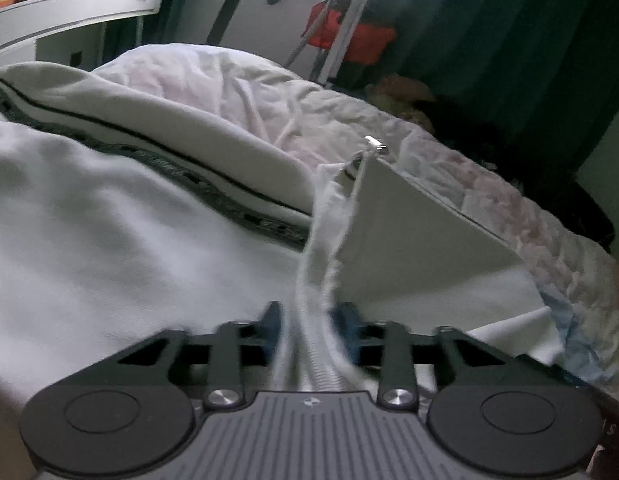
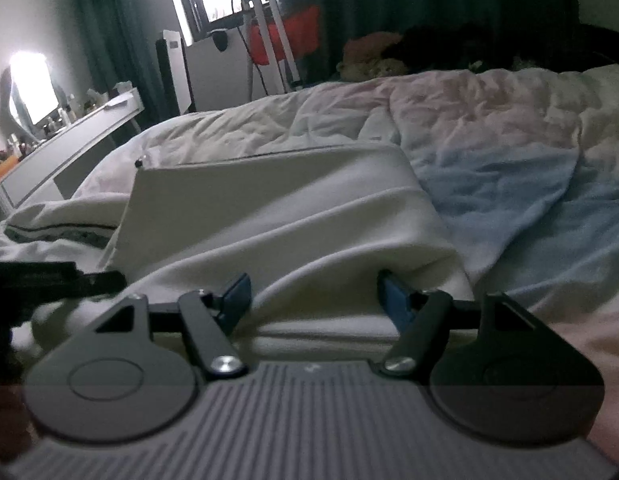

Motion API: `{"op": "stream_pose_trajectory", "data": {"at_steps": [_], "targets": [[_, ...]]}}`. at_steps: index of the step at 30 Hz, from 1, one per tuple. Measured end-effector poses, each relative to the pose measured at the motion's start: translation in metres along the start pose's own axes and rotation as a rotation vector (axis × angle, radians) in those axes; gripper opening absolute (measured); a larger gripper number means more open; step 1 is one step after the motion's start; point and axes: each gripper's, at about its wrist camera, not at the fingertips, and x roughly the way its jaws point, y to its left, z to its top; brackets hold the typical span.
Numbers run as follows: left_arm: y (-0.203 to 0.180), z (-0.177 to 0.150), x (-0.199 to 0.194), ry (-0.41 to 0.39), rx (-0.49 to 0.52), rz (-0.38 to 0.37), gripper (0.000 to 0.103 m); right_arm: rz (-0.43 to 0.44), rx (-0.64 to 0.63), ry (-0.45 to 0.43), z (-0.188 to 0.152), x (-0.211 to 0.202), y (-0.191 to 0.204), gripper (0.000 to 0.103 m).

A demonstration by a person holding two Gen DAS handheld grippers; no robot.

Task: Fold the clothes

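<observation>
A white garment (image 1: 109, 220) with a dark striped band (image 1: 169, 168) is spread over the bed. It drapes partly over a stiff white board (image 1: 409, 232) that stands tilted on it. A raised ridge of the cloth, with its ribbed hem, runs between the blue pads of my left gripper (image 1: 311, 320). The jaws are half apart and blurred, and I see no firm pinch. In the right wrist view the same garment (image 2: 309, 232) covers the board (image 2: 229, 184). My right gripper (image 2: 315, 294) stands wide open around a soft bulge of cloth at its near edge.
A crumpled pinkish quilt (image 2: 489, 104) with a light blue patch (image 2: 509, 200) covers the bed. A white desk (image 2: 69, 148) stands to the left, and a red item on a metal stand (image 1: 349, 36) by dark curtains. Plush toys (image 2: 369, 60) lie at the far side. A black bar (image 2: 49, 280) enters from the left.
</observation>
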Motion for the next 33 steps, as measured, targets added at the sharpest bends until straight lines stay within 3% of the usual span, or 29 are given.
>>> {"op": "stream_pose_trajectory", "data": {"at_steps": [2,6,13,18,21,25,28,31,33], "targets": [[0.004,0.003,-0.011,-0.008,0.002,0.038,0.069,-0.001,-0.010,-0.002,-0.001,-0.001,0.004,0.073],[0.023,0.022,-0.031,0.045,-0.084,0.038,0.086,0.003,-0.014,-0.004,-0.003,-0.006,0.005,0.071],[0.089,0.051,-0.079,0.164,-0.202,0.120,0.093,0.009,-0.018,-0.018,-0.001,-0.017,0.007,0.072],[0.157,0.046,-0.109,0.164,-0.437,0.116,0.098,0.014,-0.011,-0.014,0.000,-0.017,0.008,0.072],[0.184,0.043,-0.108,0.167,-0.485,0.143,0.098,0.006,-0.010,-0.003,0.000,-0.013,0.007,0.071],[0.223,0.034,-0.100,0.107,-0.639,0.103,0.098,0.001,-0.004,0.000,-0.001,-0.011,0.006,0.071],[0.245,0.027,-0.094,0.018,-0.742,0.062,0.091,-0.008,-0.016,-0.003,-0.003,-0.010,0.008,0.071],[0.258,0.026,-0.093,-0.105,-0.799,0.078,0.088,-0.009,-0.020,-0.011,-0.003,-0.009,0.010,0.072],[0.265,0.028,-0.090,-0.159,-0.801,0.109,0.078,-0.005,-0.028,-0.027,-0.004,-0.010,0.012,0.072]]}}
